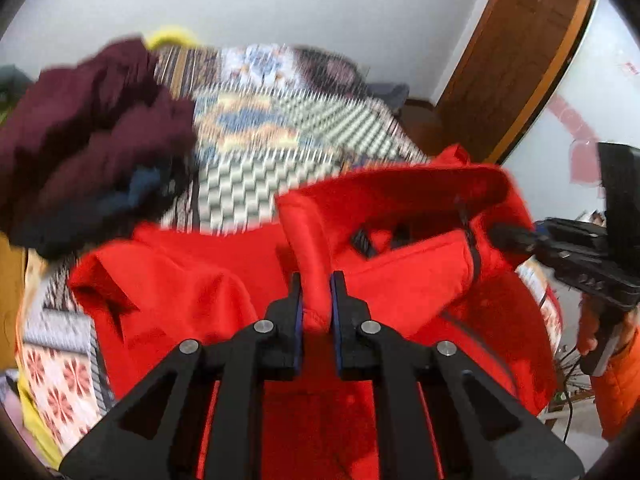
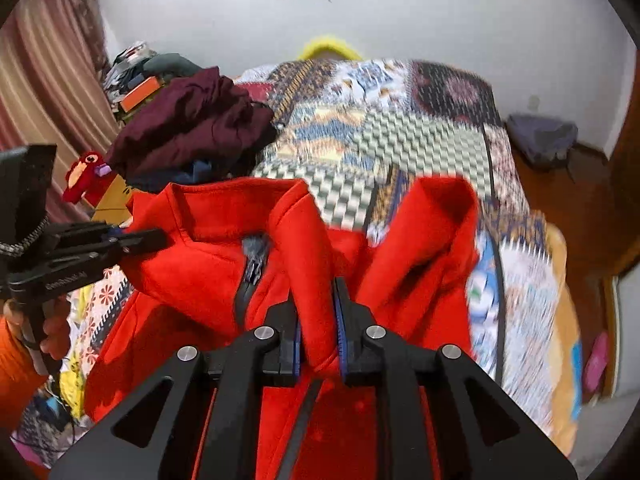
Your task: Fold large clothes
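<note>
Gripping a thick fold of bright red fabric, the left gripper (image 1: 316, 292) has its two black fingers pressed close on either side of a red fleece jacket (image 1: 400, 264), which is lifted and bunched over the near edge of a bed. In the left wrist view the jacket fills the lower half of the frame, its collar and dark zipper (image 1: 472, 248) to the right of the clamped fold. The right gripper (image 2: 318, 308) is clamped on another fold of the same jacket; from its own camera the red cloth stands up between blue-lined fingers (image 2: 342, 320), with the stand-up collar and zipper pull off to the left. Each gripper also appears at the side of the other's view, held in a hand beside an orange sleeve (image 1: 616, 380). Behind the jacket lies a patchwork bedspread (image 2: 400, 120) in grey checks, blue and yellow patterns, somewhat blurred. A heap of maroon clothing (image 2: 192, 120) sits on the bed's far left, well apart from the jacket. A wooden door (image 1: 520, 48) stands at the right of the left wrist view, against a white wall.
</note>
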A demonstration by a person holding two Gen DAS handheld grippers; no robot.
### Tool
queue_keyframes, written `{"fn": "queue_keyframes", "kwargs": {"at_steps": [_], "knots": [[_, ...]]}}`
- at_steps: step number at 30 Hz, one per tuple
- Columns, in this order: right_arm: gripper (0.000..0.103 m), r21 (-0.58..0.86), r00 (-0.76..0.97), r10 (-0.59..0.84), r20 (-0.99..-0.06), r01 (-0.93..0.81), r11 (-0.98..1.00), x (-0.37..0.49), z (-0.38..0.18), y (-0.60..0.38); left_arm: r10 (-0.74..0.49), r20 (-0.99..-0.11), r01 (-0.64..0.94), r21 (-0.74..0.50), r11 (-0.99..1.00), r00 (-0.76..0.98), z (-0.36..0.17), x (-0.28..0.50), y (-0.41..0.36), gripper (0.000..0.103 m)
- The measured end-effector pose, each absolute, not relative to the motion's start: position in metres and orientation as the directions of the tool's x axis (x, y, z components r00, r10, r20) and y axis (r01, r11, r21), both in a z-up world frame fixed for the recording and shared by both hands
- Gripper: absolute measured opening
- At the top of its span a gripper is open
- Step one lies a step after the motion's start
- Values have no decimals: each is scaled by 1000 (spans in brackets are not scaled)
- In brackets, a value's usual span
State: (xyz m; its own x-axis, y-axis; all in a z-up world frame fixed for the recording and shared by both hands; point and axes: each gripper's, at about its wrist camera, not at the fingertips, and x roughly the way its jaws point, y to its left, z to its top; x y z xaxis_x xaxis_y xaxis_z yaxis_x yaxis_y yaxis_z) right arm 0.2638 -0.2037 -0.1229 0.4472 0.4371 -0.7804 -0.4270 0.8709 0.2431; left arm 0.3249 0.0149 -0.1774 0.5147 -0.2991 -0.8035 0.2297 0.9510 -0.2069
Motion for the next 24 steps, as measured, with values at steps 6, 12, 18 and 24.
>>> {"fn": "queue_keyframes", "kwargs": {"at_steps": [6,12,18,24], "knots": [[14,268,378,432,-819,-413,870,240,-143,-213,-262,-846,211,-181,961,464,-210,296,18,23],[14,188,420,373,-827,-419,888,219,-134,-222,-232,-856,220,-143,965,462,-217,265,28,37],[14,151,515,360,-778,-404,902,202,-110,-235,-159,-835,184,-70,980,527,-199,248,49,43],[14,147,556,365,-747,-398,906,223,-88,-225,-137,-798,113,-87,990,587,-169,273,69,46]]}}
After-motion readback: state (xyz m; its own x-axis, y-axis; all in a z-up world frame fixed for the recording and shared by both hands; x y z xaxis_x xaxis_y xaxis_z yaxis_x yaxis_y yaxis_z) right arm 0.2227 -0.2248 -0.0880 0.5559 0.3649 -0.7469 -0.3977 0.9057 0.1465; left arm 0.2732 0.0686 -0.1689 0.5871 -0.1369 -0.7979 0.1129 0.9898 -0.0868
